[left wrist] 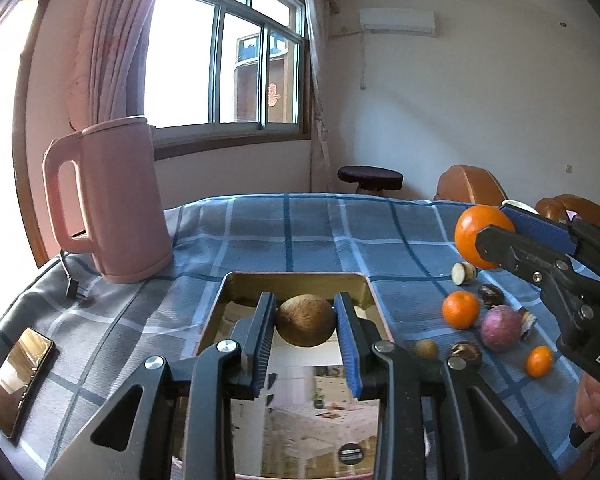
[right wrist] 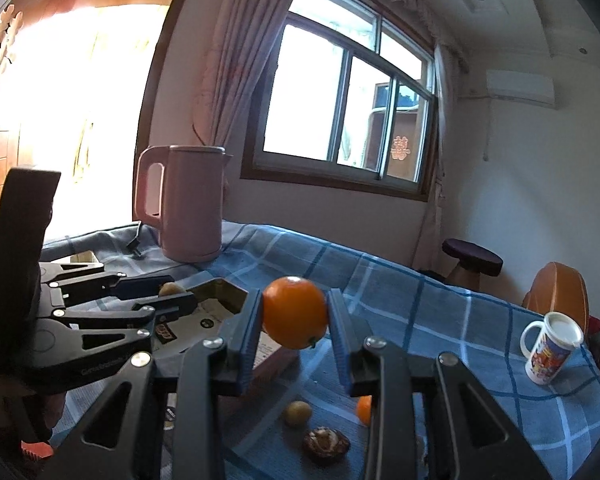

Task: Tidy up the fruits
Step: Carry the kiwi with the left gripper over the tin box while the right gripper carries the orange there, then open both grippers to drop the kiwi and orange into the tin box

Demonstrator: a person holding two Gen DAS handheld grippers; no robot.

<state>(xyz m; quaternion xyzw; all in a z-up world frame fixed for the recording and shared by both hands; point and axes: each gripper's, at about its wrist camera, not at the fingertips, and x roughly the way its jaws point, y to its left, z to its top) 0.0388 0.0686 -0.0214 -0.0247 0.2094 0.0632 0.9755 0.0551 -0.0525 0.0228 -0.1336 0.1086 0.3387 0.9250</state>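
left gripper (left wrist: pixel 305 322) clamped on a brown kiwi (left wrist: pixel 306 320), held above the gold tin tray (left wrist: pixel 370 284); right gripper (right wrist: pixel 295 314) clamped on an orange (right wrist: pixel 295 312), raised over the blue checked tablecloth (right wrist: pixel 440 312). loose fruit lies right of the tray: small orange (left wrist: pixel 461 309), purple fruit (left wrist: pixel 500 328)

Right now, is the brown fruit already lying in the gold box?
Not yet. The left gripper is shut on the brown fruit, holding it over the open gold box. Whether it touches the bottom cannot be told.
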